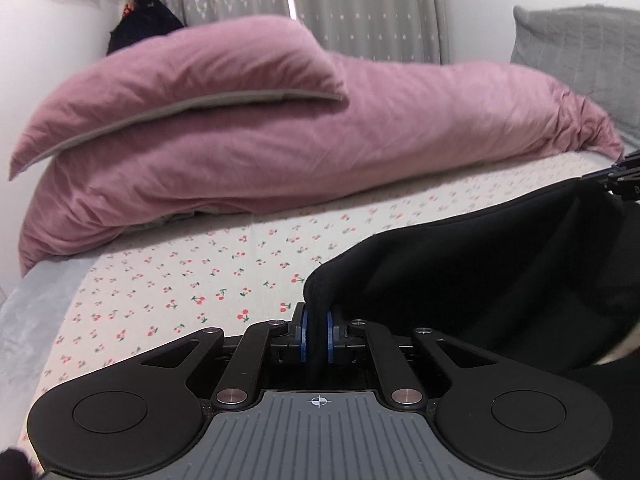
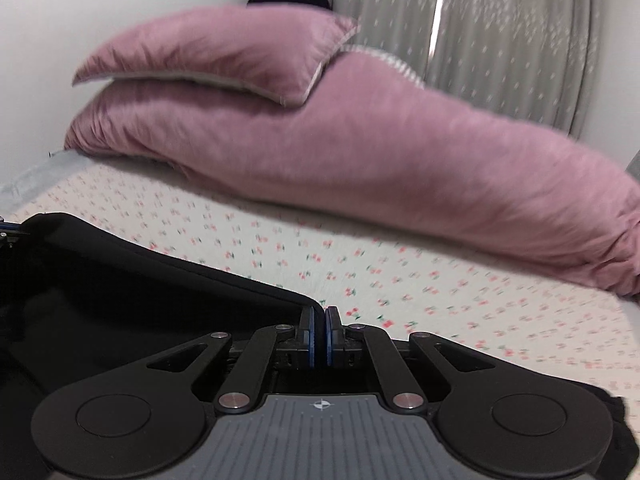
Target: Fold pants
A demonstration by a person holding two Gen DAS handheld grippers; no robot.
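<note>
Both claws grip the black pants (image 1: 480, 264) — left gripper (image 1: 317, 334) and right gripper (image 2: 320, 334) each clamped on one corner — edge stretched left-right between them, bed sheet (image 1: 180, 276) open beyond.

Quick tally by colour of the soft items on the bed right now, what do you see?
Pink: 2, a small mauve-pink pillow atop a long mauve-pink bolster.
Black: 1, the black fabric pants pinched by the left gripper and right gripper.
Grey: 1, a grey quilted cushion.
Total: 4
</note>
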